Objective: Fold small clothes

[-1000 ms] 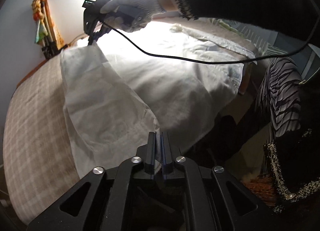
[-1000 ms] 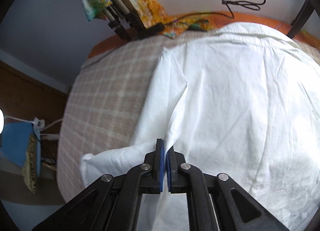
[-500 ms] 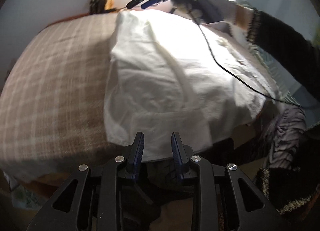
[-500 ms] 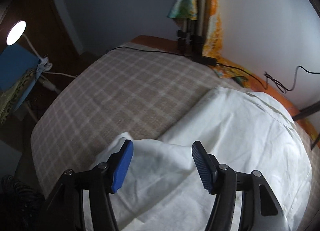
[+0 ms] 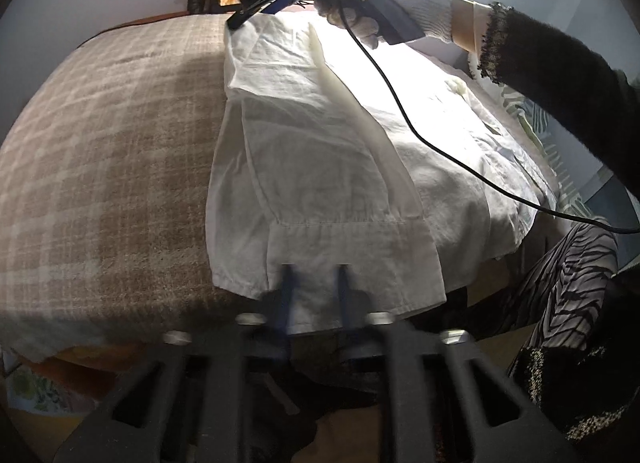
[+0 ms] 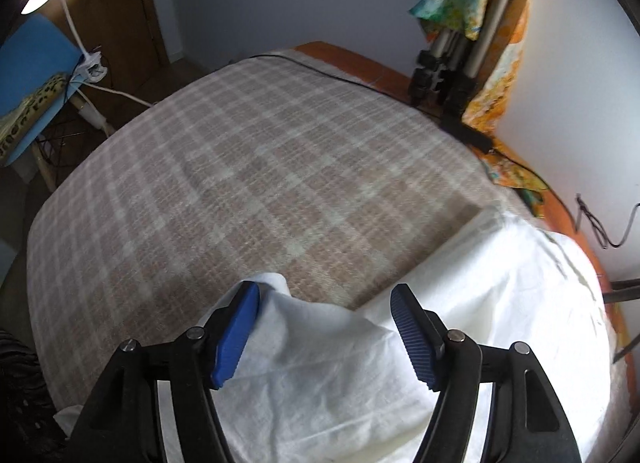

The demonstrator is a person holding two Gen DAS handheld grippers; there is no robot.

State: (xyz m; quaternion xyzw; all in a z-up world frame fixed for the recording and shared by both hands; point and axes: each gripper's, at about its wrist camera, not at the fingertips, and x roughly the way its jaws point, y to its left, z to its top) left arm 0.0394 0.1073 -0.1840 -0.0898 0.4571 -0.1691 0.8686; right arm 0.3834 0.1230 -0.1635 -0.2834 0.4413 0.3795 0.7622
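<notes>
Shirt (image 5: 320, 183) flat on plaid blanket (image 5: 100, 163) | left gripper (image 5: 314, 287) jaws apart at hem | right gripper (image 6: 325, 290) opening, cloth loose between

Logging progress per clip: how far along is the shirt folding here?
Done: one sleeve lies folded along the white shirt. In hand: right tool jaws opening over loose cloth, left tool at the cuff. Remaining: the shirt's far side and lengthwise folds.
</notes>
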